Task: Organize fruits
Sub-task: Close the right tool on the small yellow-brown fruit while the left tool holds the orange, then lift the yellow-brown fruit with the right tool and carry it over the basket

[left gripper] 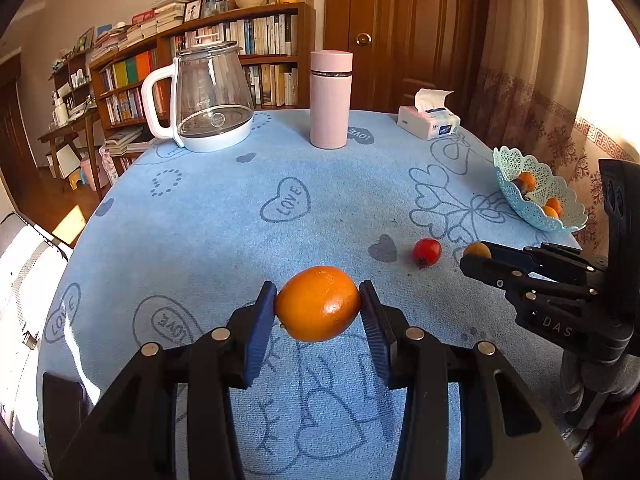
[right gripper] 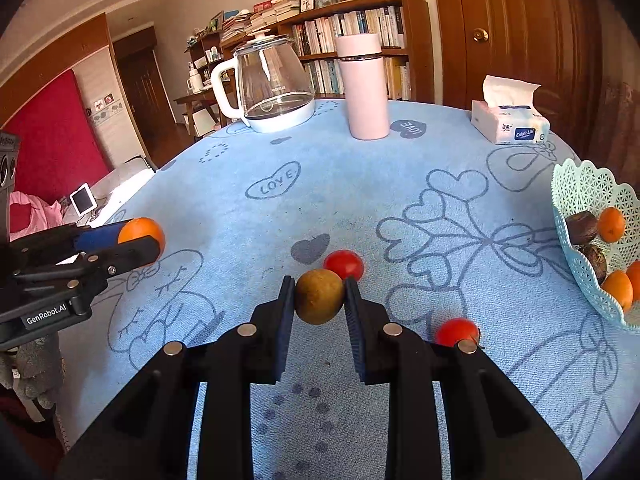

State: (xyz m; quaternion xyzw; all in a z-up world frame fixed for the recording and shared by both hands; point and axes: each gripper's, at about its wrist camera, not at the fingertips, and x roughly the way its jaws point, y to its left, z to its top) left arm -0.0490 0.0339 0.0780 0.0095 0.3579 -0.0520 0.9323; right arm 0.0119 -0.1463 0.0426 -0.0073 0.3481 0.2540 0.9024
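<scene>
My left gripper is shut on an orange, held just above the blue tablecloth; it also shows in the right wrist view. My right gripper is shut on a brown-yellow round fruit, seen from the left wrist view at the right. A red fruit lies just beyond it, also in the left wrist view. A second red fruit lies by the right finger. The pale green lace basket at the right edge holds oranges and dark fruits; it shows too in the left wrist view.
A glass kettle, a pink flask and a tissue box stand along the table's far side. A bookshelf, a wooden door and curtains are behind. The table edge curves away at the left.
</scene>
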